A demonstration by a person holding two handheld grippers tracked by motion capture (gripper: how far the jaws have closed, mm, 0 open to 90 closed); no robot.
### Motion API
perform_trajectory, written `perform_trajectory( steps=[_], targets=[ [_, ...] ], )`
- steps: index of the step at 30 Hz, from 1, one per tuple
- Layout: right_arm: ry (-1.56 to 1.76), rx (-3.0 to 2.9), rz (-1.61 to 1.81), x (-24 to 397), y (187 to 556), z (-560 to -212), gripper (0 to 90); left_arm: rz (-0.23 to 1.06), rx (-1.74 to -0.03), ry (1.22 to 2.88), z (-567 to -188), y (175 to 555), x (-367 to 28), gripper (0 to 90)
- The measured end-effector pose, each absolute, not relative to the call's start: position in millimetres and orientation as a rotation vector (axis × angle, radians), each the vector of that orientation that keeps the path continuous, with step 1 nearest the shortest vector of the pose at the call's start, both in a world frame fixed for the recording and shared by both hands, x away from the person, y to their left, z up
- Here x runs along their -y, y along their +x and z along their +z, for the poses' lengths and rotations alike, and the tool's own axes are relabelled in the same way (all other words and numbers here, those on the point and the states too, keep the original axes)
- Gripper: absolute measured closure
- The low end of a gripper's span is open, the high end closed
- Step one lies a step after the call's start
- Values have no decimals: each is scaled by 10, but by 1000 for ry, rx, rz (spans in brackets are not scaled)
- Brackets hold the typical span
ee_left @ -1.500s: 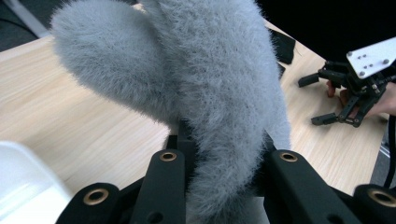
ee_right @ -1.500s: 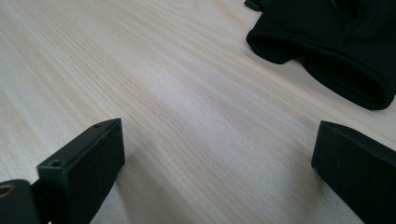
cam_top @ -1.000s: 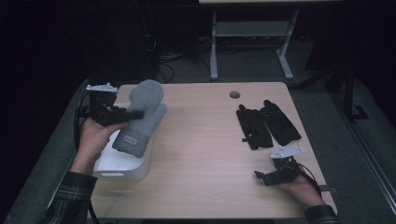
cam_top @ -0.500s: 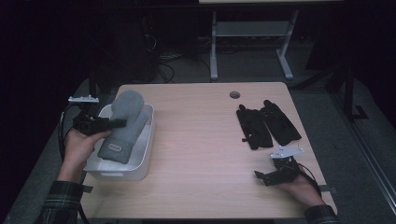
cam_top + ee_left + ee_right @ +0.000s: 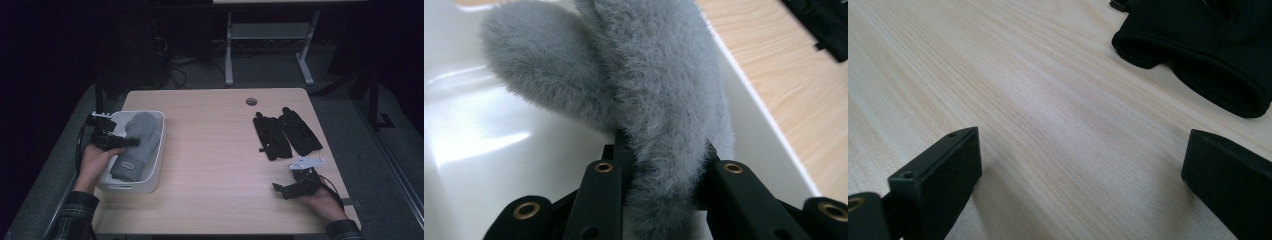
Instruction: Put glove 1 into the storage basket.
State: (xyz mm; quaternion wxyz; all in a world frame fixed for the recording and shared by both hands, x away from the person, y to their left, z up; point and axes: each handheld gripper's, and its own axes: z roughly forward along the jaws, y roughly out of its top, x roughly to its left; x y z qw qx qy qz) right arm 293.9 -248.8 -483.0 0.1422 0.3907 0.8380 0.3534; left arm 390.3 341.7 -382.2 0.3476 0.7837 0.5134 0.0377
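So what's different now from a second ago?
The left claw, shut on the fluffy grey mitten, has carried it down into the white plastic tub, where it now lies. The right claw stayed open on the wooden table, and the black gloves lie unmoved.

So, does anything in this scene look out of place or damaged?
Nothing stands out. The grey fuzzy mitten lies in the white bin, clamped by the left gripper. The black gloves lie flat on the table.
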Motion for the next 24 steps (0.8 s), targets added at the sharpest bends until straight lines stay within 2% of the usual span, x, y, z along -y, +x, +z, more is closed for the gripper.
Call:
perform_trajectory(
  steps=[8, 13, 16, 21, 24],
  targets=[
    [1129, -2418, 1020, 2488, 2938, -4830, 24, 105, -1410, 2110, -4024, 4052, -3399, 715],
    [1129, -2419, 1019, 2488, 2937, -4829, 24, 115, -1458, 2133, -4127, 4094, -3394, 661],
    [1128, -2419, 1019, 2488, 2937, -4830, 25, 151, -1481, 2156, -4154, 4097, -3399, 588],
    [1128, -2419, 1019, 2488, 2937, -4829, 24, 217, -1514, 2143, -4143, 4089, -3404, 353],
    [1127, -2419, 1019, 2487, 2937, -4830, 24, 249, -1499, 2118, -4089, 4068, -3429, 261]
  ],
)
